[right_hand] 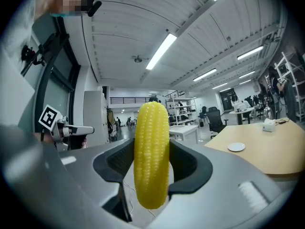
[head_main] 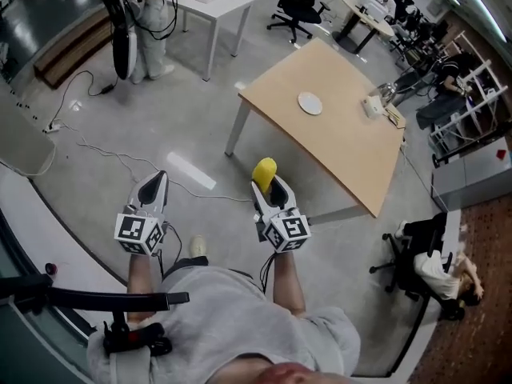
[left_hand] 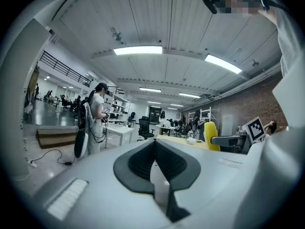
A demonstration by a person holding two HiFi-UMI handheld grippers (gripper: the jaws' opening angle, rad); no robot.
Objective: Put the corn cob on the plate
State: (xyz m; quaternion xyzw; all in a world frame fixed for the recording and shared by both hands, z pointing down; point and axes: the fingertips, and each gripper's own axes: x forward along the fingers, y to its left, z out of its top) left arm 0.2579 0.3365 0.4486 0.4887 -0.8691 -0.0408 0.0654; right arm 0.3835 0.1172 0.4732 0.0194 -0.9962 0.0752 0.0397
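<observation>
Your right gripper (head_main: 270,187) clamped on corn cob (right_hand: 151,142); left gripper (left_hand: 155,163) closed, empty. Plate (head_main: 310,103) on bench (head_main: 352,146), upper right, not yet reached.

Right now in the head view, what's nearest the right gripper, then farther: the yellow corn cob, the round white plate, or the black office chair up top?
1. Yellow corn cob: in the right gripper.
2. Round white plate: on the wooden table ahead.
3. Black office chair: beyond the table.
</observation>
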